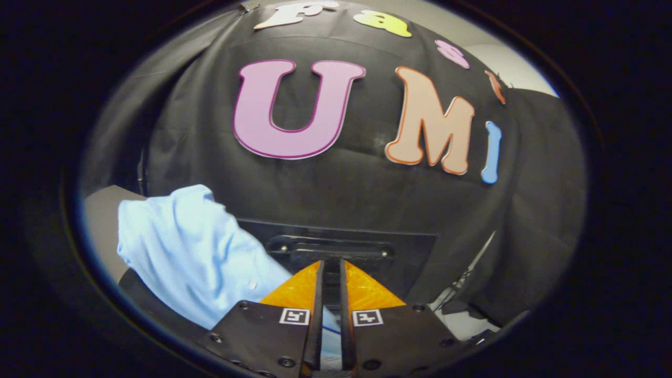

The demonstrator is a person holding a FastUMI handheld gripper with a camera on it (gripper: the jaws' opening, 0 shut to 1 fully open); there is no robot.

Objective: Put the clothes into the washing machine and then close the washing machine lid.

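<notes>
One garment (194, 252), pale blue, lower left of frame, draped left of fingers. Gripper (329, 273) nearly closed, a fold of cloth seemingly pinched between fingers low down. Dark hinged panel (336, 249), probably washer lid, just beyond fingertips. Step judged: carrying clothes to washer. Next: locate drum opening, lower, release.

The tool (331, 273) has two dark screw-studded plates, each bearing a square black-and-white marker.

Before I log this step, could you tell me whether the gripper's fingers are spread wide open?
No, the gripper has its fingers nearly together, pinching a fold of the light blue garment.
</notes>
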